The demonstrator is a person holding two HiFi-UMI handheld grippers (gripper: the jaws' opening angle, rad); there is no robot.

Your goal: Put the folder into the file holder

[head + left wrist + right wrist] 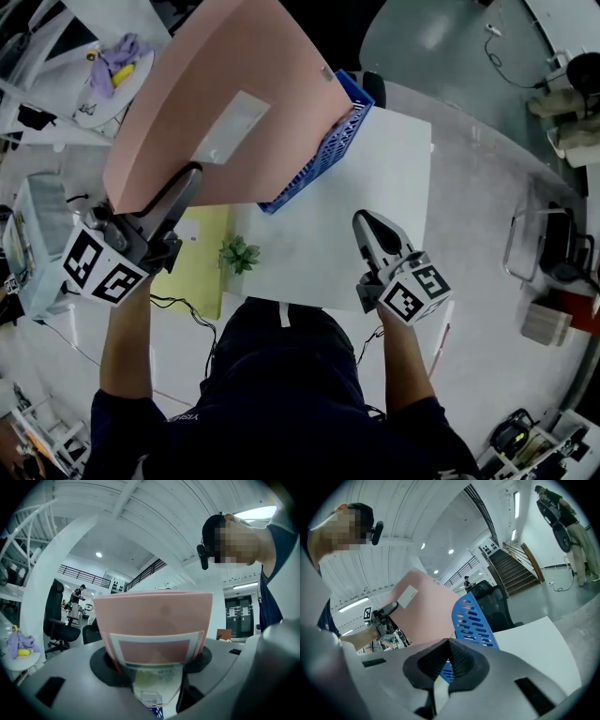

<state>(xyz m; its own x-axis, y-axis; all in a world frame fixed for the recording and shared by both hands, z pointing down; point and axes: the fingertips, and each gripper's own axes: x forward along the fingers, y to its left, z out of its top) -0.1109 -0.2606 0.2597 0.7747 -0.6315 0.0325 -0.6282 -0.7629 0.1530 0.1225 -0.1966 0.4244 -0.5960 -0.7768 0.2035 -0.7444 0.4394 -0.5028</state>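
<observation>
Head view: both of the person's forearms reach forward over a white rectangular table; one hand-held gripper in each hand

Left gripper: clamped on the near lower edge of a large pink card folder; the left gripper view shows the folder standing between the pads and filling the gap; grip sits near the folder's left corner

Folder: held up off the table and tilted; broad face towards the head camera; a white rectangular label is on that face; near edge is clear of the table top

Folder vs holder: the folder's far right edge meets a blue slotted plastic file holder; the folder covers most of the holder's top in the head view; only the holder's right slotted wall and far corner show; cannot tell whether the edge is inside a compartment

File holder: stands on the far left part of the table; in the right gripper view its slotted blue wall is upright, with the pink folder behind it

Right gripper: jaws together with nothing between them; the right gripper view shows the ridged pads meeting; it hovers over bare table to the right of the holder, apart from both holder and folder

Other: a small green potted plant at the table's near left edge; a pale yellow sheet just left of it, below the folder
</observation>
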